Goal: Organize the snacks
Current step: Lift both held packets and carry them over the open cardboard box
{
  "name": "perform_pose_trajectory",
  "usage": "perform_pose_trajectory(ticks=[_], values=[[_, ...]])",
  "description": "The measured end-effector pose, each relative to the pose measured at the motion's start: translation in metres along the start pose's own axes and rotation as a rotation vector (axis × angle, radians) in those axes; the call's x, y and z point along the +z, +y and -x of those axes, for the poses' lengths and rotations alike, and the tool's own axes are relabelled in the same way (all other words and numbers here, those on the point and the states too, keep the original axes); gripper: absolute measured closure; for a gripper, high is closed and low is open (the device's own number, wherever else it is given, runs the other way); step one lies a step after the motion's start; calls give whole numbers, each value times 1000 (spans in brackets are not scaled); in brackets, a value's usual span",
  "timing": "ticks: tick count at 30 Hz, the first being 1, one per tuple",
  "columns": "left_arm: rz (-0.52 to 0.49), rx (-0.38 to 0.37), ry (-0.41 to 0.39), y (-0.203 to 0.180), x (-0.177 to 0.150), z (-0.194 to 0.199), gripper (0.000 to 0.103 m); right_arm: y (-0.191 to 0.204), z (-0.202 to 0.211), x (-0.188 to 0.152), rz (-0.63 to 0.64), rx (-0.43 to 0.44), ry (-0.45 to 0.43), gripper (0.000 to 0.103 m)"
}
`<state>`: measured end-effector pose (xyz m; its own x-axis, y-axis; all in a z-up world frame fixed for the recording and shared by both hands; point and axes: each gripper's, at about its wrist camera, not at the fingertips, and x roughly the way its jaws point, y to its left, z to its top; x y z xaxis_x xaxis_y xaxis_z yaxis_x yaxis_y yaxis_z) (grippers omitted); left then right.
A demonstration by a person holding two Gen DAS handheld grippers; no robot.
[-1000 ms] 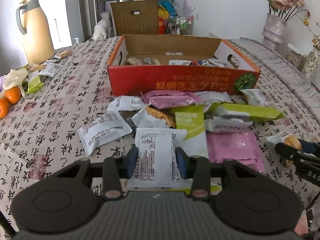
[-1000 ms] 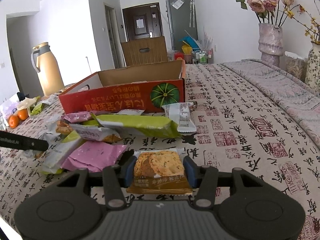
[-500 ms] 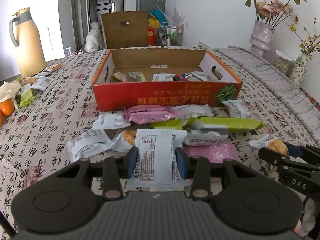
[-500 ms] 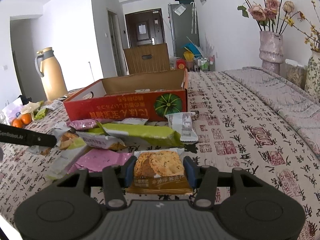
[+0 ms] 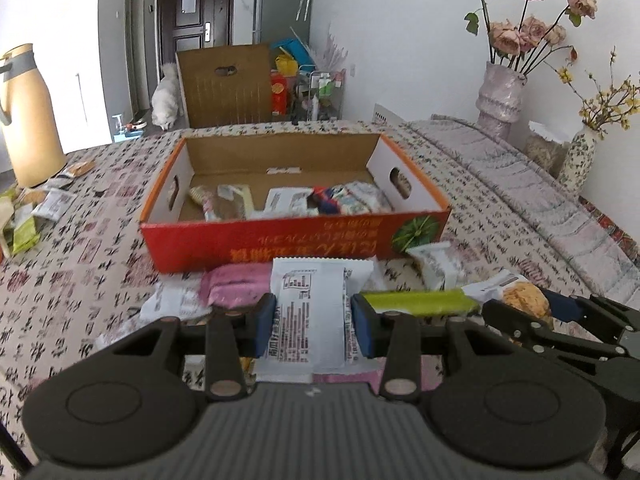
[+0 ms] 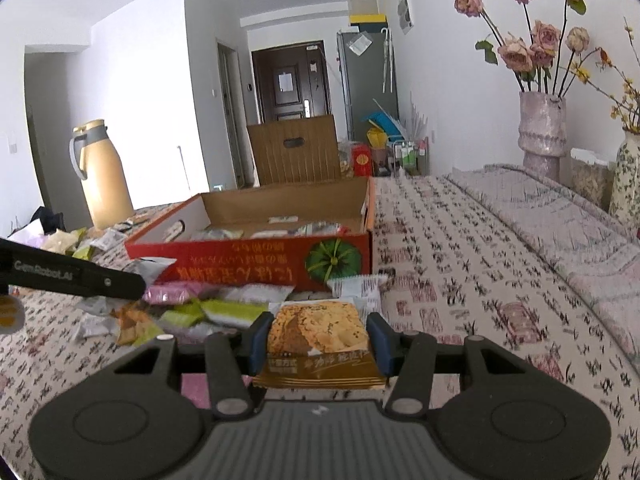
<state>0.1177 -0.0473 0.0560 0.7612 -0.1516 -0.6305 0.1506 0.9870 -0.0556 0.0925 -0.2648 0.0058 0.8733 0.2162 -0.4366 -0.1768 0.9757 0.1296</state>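
Note:
My left gripper [image 5: 314,322] is shut on a white snack packet [image 5: 310,308], lifted above the loose pile. My right gripper [image 6: 318,340] is shut on a gold cookie packet [image 6: 318,334]; in the left wrist view that cookie packet [image 5: 520,300] appears at the right, in the right gripper [image 5: 524,314]. Ahead stands the open orange cardboard box [image 5: 296,236] with several snack packets lying inside. Its red front [image 6: 256,268] shows in the right wrist view too. Between both grippers and the box lie a pink packet [image 5: 236,284], a green bar [image 5: 416,302] and white packets.
The patterned tablecloth [image 5: 80,280] covers the table. A tan thermos jug [image 6: 102,178] and more packets [image 5: 36,208] stand at the left. Flower vases [image 6: 542,132] line the right wall. A brown carton [image 5: 224,84] stands behind the table. A left gripper finger [image 6: 76,276] crosses the right wrist view.
Both grippers have risen with their packets, and the left one has come closer to the box. The box interior now shows more fully.

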Motion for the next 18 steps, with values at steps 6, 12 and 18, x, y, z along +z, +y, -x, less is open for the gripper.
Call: perform_pose_trajectory(ticks=[6, 12, 18], values=[[2, -1, -26, -5, 21, -9, 62, -3, -12, 21, 8, 2, -37, 53], [2, 9, -39, -4, 44, -24, 62, -5, -33, 45, 17, 10, -62, 53], [0, 15, -36, -2, 66, -49, 62, -3, -62, 65, 43, 17, -65, 53]])
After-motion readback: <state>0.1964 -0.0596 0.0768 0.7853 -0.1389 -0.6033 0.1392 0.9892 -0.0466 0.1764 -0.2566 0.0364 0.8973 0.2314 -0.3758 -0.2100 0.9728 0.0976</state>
